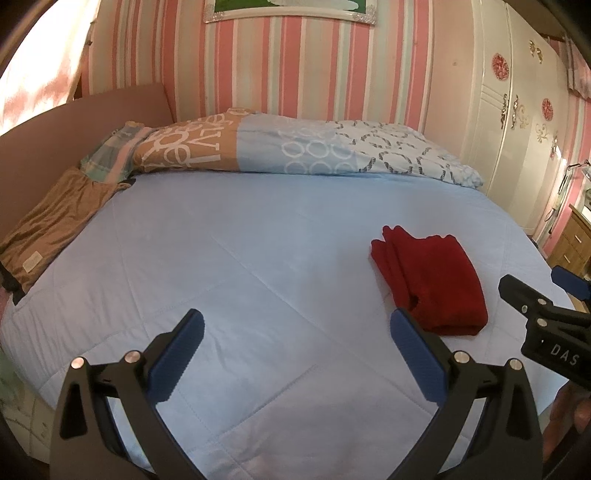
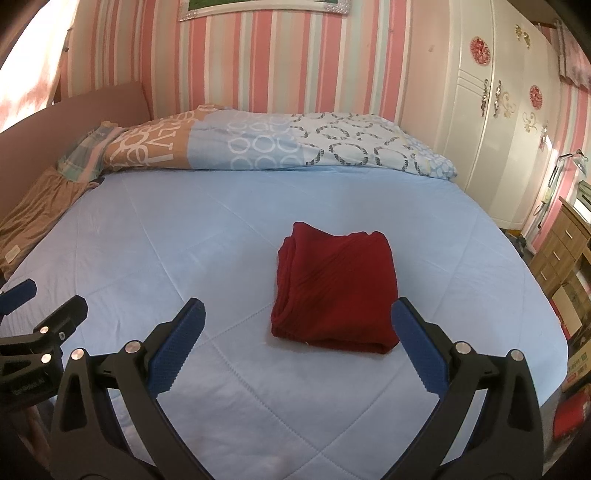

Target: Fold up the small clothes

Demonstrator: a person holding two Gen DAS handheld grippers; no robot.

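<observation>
Red folded garment (image 2: 334, 288), "DAS" on right claw (image 1: 532, 284)

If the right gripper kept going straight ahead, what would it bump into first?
Probably the folded dark red knit garment lying on the light blue quilted bedspread. It sits straight ahead of the open right gripper, though depth is unclear.

Framed picture (image 1: 291, 9) cut by top edge; brown garment (image 2: 26, 221) partly cropped left

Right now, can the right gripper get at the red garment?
Probably yes. The right gripper is open and empty, with the folded red garment lying just ahead of it on the blue quilt. Nothing lies between them, and the left gripper is off to the side.
</observation>
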